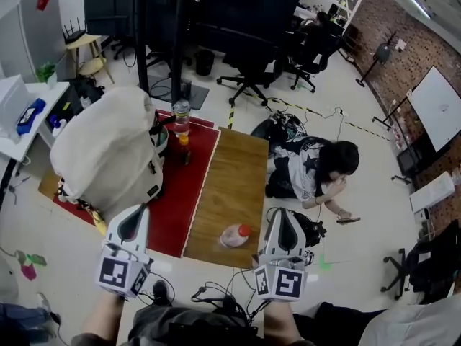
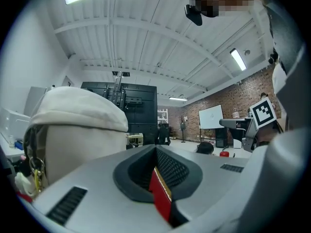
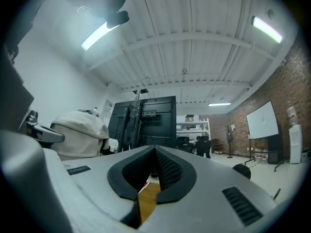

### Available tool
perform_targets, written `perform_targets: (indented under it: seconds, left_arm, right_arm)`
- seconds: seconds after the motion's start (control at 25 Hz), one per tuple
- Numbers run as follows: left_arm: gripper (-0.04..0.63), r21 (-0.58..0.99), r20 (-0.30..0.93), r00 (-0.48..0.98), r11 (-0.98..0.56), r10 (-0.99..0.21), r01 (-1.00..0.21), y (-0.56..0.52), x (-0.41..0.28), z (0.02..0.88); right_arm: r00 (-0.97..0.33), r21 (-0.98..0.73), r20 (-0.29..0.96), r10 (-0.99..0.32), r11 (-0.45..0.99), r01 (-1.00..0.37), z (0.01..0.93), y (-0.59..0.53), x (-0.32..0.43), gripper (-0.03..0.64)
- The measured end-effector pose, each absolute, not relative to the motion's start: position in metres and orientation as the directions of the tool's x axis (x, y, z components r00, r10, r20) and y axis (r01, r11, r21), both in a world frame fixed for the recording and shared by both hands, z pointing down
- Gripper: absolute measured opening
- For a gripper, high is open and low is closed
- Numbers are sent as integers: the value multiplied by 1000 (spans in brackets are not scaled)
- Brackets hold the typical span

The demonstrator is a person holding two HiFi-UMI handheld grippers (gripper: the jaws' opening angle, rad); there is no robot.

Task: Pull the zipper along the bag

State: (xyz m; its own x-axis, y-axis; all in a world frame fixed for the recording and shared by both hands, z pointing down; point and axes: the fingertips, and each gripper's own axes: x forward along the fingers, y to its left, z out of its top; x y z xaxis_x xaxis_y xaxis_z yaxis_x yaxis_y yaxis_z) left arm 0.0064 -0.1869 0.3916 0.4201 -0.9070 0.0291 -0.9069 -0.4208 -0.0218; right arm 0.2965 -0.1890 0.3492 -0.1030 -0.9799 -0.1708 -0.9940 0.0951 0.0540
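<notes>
A cream backpack (image 1: 108, 150) stands on the red half of the table (image 1: 234, 186), at its left end. My left gripper (image 1: 135, 216) hovers at the near edge, just in front of the bag, jaws shut and empty. My right gripper (image 1: 282, 218) hangs off the table's near right corner, also shut with nothing in it. In the left gripper view the bag (image 2: 73, 130) fills the left side beyond the closed left gripper (image 2: 156, 153); a dark edge with charms (image 2: 32, 164) runs down its side. The right gripper view shows the bag (image 3: 80, 130) far left, past the closed right gripper (image 3: 155, 153).
An upright bottle of orange drink (image 1: 181, 126) stands behind the bag. A clear bottle with a red cap (image 1: 233, 235) lies on the wooden half near the front edge. A person (image 1: 317, 168) sits on the floor to the right. Office chairs and cables lie beyond.
</notes>
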Motion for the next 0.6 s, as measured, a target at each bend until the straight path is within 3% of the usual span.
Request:
perform_targets:
  seconds: [0.28, 0.6]
  left_arm:
    - [26, 32, 40, 475, -474, -879, -880, -190, -62, 400]
    - [26, 83, 97, 532, -525, -841, -847, -181, -126, 418]
  right_arm:
    - [-6, 84, -232, -973, -14, -996, 318, -177, 240, 15]
    - [-5, 92, -230, -973, -17, -996, 319, -160, 157, 15]
